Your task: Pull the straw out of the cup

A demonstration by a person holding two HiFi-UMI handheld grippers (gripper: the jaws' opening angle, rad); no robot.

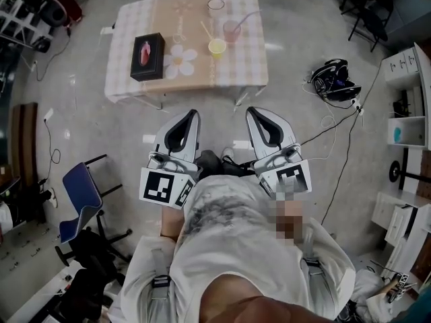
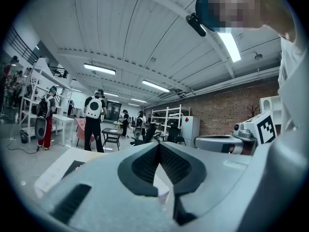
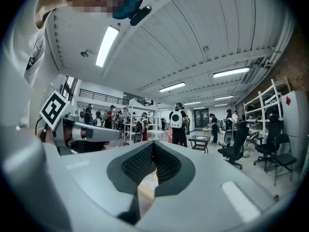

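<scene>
A low table (image 1: 135, 19) with a checked cloth stands ahead of me in the head view. On it are a pink cup (image 1: 231, 31) with a bent straw (image 1: 246, 17), a yellow cup (image 1: 217, 47) with a thin stick in it, and a clear cup (image 1: 215, 5). My left gripper (image 1: 194, 114) and right gripper (image 1: 250, 112) are held level in front of my body, well short of the table. Both are shut with nothing between the jaws. In the gripper views, the left gripper (image 2: 158, 144) and right gripper (image 3: 153, 143) show their dark pads meeting at the tips.
A black tissue box (image 1: 147, 56) sits on the table's left part. A blue chair (image 1: 79, 195) stands at my left. Headsets and cables (image 1: 335, 79) lie on the floor at right, near white shelves (image 1: 406, 99). Several people (image 2: 93, 120) stand far across the room.
</scene>
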